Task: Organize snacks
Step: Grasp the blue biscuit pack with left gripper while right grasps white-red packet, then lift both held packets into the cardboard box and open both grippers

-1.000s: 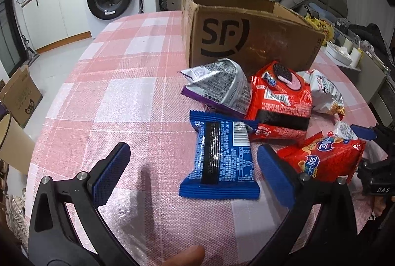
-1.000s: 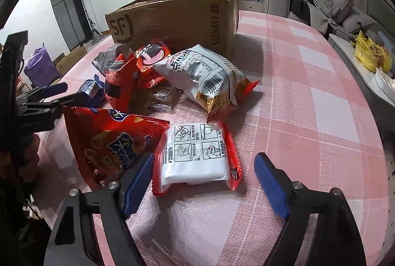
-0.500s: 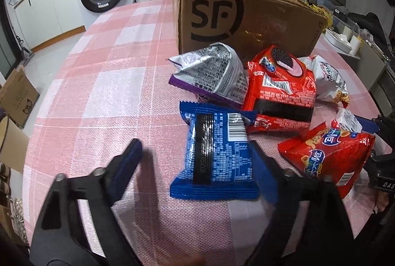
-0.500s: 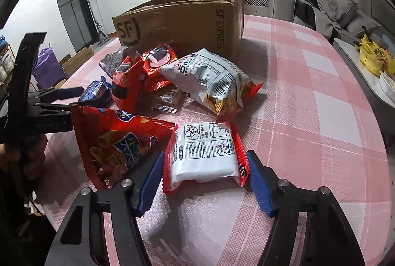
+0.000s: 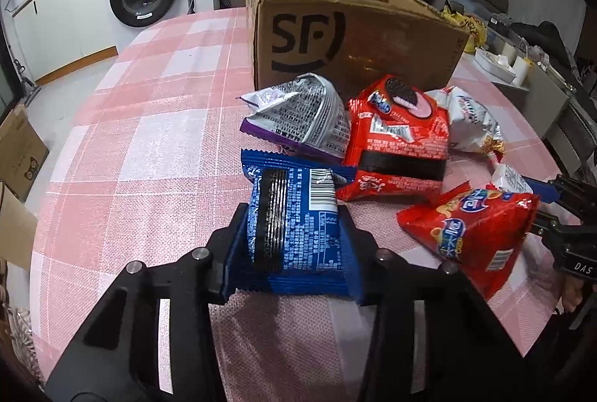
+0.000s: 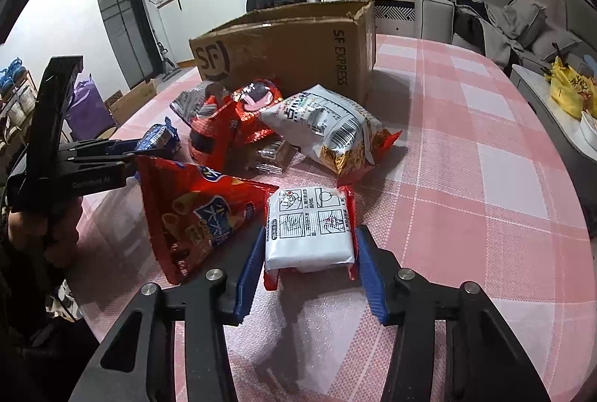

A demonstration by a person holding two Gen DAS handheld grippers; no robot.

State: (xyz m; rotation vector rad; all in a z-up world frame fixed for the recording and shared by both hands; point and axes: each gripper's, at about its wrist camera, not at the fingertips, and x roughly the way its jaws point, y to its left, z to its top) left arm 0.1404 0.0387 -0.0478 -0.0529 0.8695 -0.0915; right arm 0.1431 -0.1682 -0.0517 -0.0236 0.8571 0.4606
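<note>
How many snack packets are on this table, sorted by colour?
Red: 2, the Oreo pack and the red snack bag
Blue: 1, the blue packet
Silver and purple: 1, the silver bag
White: 2, the white and gold bag and the white packet with red edges
Clear: 1, the small clear packet
Total: 7

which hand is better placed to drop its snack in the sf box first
Left, by a small margin. The left gripper is clamped on the blue packet, with the cardboard box straight ahead. The right gripper also pinches its white packet, but other snack bags lie in between.
</note>
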